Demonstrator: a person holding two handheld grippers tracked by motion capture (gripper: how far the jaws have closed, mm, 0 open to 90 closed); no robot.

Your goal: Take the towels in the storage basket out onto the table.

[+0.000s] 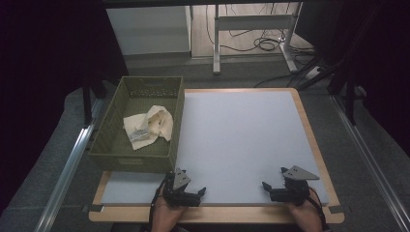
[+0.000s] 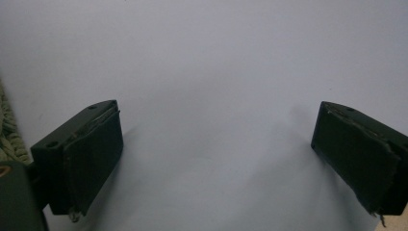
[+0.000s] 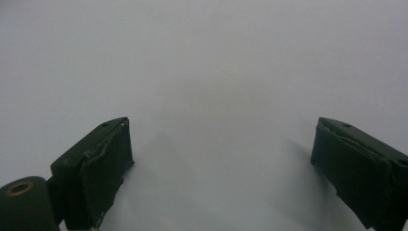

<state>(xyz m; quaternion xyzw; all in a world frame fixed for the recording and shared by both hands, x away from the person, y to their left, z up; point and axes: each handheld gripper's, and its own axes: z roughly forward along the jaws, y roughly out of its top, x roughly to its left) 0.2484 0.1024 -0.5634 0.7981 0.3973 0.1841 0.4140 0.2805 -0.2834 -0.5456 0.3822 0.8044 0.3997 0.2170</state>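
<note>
An olive-green basket (image 1: pixel 121 155) stands on the table's left side, and a crumpled cream cloth (image 1: pixel 151 124) lies inside it. My left gripper (image 1: pixel 186 186) rests on the white mat (image 1: pixel 241 135) near the front edge, just in front of the basket's near right corner. Its jaws stand wide apart with only bare mat between them (image 2: pixel 216 130). A strip of the basket (image 2: pixel 7 134) shows at the left edge of the left gripper view. My right gripper (image 1: pixel 274 178) sits near the mat's front right and is open over bare mat (image 3: pixel 221 139).
The mat lies on a wooden tabletop (image 1: pixel 309 125) whose rim shows around it. Metal rails (image 1: pixel 67 169) run along both sides of the table. Behind the table stand a white desk frame (image 1: pixel 251 29) and loose cables (image 1: pixel 263 43) on the floor.
</note>
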